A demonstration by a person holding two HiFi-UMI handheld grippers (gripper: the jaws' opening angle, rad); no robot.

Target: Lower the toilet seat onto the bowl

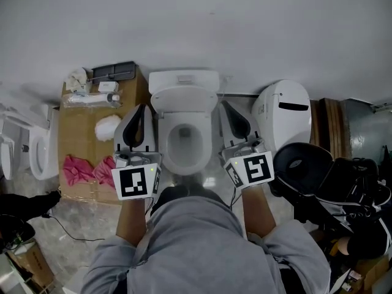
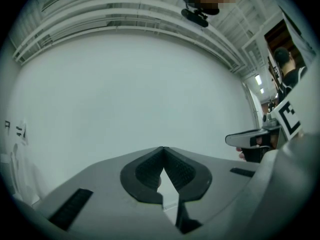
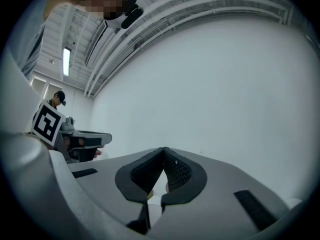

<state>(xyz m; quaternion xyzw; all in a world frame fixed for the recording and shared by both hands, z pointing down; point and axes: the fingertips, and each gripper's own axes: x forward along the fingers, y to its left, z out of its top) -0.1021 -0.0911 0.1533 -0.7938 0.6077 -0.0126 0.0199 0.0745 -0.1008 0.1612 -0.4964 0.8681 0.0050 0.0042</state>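
Toilet seat [image 1: 169, 141]: a stiff, light, smooth hinged ring, seemingly lying flat on the toilet bowl [image 1: 187, 136] at centre. Best held at its free 6 o'clock edge. Left gripper [image 1: 139, 116] at 9 o'clock and right gripper [image 1: 231, 114] at 3 o'clock: jaws together, empty.

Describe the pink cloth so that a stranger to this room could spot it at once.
Find the white toilet against the wall; in the head view a brown cardboard box sits on the floor to its left. The pink cloth lies crumpled at the box's near edge. It is the only brightly coloured thing there; its neighbours are a white fluffy wad and a black tray.
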